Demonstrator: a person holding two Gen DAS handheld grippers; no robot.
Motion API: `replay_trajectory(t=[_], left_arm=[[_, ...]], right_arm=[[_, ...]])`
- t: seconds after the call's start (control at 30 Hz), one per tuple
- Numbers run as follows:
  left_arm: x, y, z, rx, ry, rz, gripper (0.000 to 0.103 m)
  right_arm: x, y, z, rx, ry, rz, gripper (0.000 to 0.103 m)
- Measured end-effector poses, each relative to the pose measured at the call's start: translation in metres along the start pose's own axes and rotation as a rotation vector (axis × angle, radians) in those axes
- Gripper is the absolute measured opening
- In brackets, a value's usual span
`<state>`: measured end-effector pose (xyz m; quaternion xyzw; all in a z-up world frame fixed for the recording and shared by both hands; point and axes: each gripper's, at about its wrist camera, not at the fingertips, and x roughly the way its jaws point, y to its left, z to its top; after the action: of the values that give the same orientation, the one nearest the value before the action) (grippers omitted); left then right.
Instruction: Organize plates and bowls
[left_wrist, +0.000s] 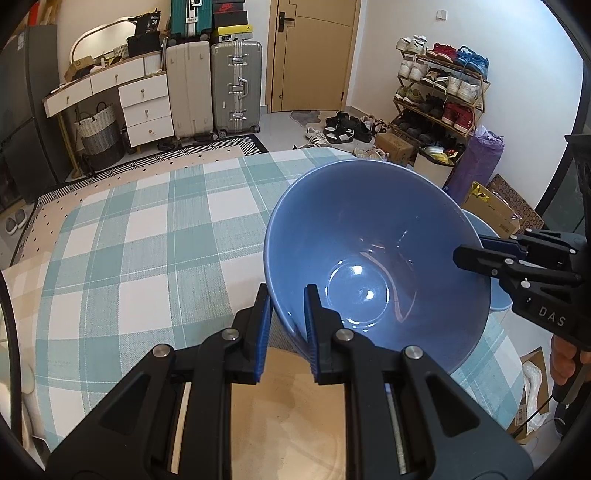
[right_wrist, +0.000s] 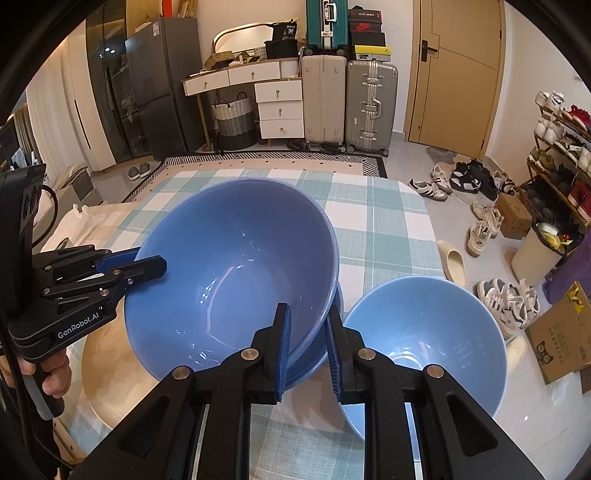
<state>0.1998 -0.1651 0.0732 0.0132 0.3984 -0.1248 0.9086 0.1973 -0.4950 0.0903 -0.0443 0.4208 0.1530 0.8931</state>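
Big blue bowl: dead centre of the action, tilted, gripped on both sides of its rim, sitting over the checked surface. In the right wrist view there's a second blue rim peeking out right under it, so it looks nested in or resting on another bowl, can't say if they're fully touching.

Left gripper: jaws clamped on the big bowl's near rim, one blue pad outside the wall, one inside. In the right wrist view it comes in from the left edge with the person's hand wrapped round the handle below it.

Beige plate: flat on the surface under the left gripper, partly hidden by the bowl. The left wrist view shows it between the gripper's arms.

Right gripper: jaws pinched on the rim on the other side of the big bowl, one finger inside, one outside. Whether the lower rim is in the pinch too, can't tell. From the left wrist view it reaches in from the right edge.

Pale blue bowl: further right, on its own near the surface's right edge, just beside the stacked ones, leaning a bit toward the camera.

Background: suitcases, white drawers, wooden door, shoe rack and loose shoes on the floor off to the right.
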Motion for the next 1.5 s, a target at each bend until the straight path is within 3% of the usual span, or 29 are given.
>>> replay_trajectory(t=[0.5,1.5], left_arm=[[0.046,0.015,-0.009,0.000,0.031,0.009,0.013],[0.069,0.017,-0.016,0.036,0.052,0.032,0.015]], right_arm=[[0.034,-0.002,-0.010,0.001,0.044,0.000,0.019],[0.051,0.003,-0.017,-0.035,0.060,-0.050,0.019]])
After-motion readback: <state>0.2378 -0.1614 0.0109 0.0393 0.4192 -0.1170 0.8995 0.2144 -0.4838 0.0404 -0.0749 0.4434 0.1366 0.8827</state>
